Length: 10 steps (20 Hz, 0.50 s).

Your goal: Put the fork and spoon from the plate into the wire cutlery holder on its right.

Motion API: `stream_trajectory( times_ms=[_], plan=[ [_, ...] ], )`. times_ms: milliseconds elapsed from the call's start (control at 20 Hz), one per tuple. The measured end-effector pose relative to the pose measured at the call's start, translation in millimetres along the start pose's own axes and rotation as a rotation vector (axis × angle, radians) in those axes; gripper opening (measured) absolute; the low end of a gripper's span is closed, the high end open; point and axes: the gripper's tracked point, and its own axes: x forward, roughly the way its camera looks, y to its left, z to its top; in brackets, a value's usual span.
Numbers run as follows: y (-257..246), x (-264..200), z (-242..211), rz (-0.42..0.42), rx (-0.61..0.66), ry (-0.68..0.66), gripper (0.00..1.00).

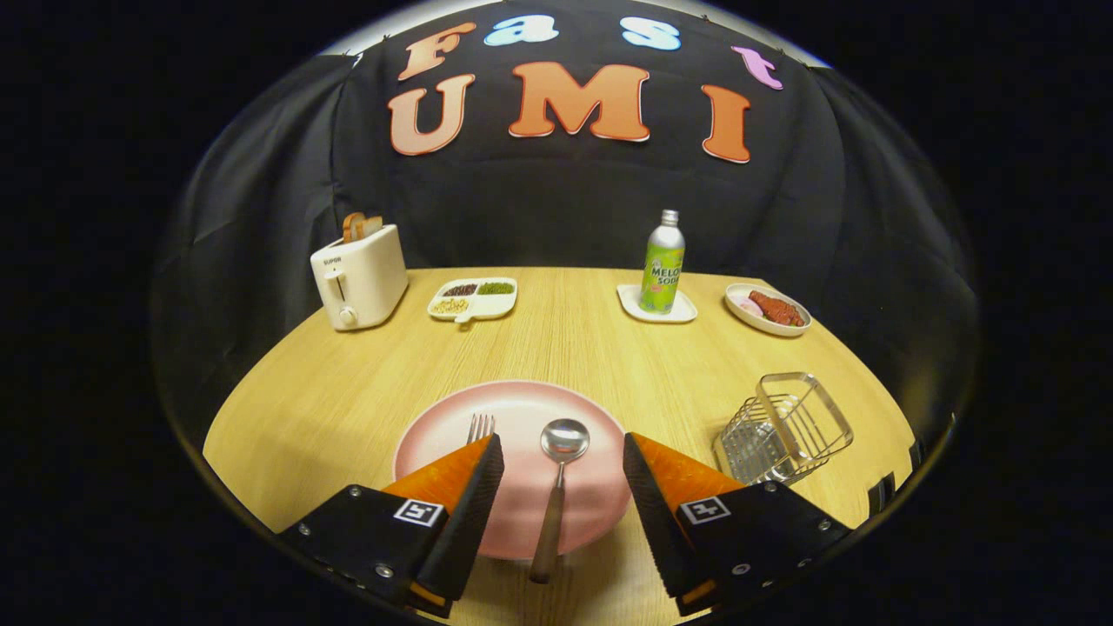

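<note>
Hand-held gripper (563, 452) fingers spread, spoon (557, 487) between, toaster (360, 276) marked SUPOR

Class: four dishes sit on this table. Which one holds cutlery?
The large round pink plate just ahead of the open tongs, holding the spoon and fork. The far dishes hold food or a bottle.

gripper (563, 452): two-finger tool at the bottom of the frame, fingers set wide apart
fingers (474, 496): wedge-shaped, tapering to narrow tips toward the frame's middle
pads: inner faces ribbed with fine grooves
finger mounts (365, 539): flat dark blocks at lower left and lower right, angular outline
markings (418, 512): one square black-and-white tag on each finger base
screws (383, 570): small silver heads dotted along the mounts' edges
</note>
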Motion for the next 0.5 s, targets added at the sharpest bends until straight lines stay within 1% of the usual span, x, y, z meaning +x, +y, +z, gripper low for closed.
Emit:
stream_trajectory(
  times_ms=[250,300,500],
  plan=[
    [8,12,-17,0.001,-0.043,0.039,0.68],
    [7,15,-19,-0.008,-0.050,0.046,0.60],
    [3,23,-30,-0.027,-0.051,0.077,0.43]
  ],
)
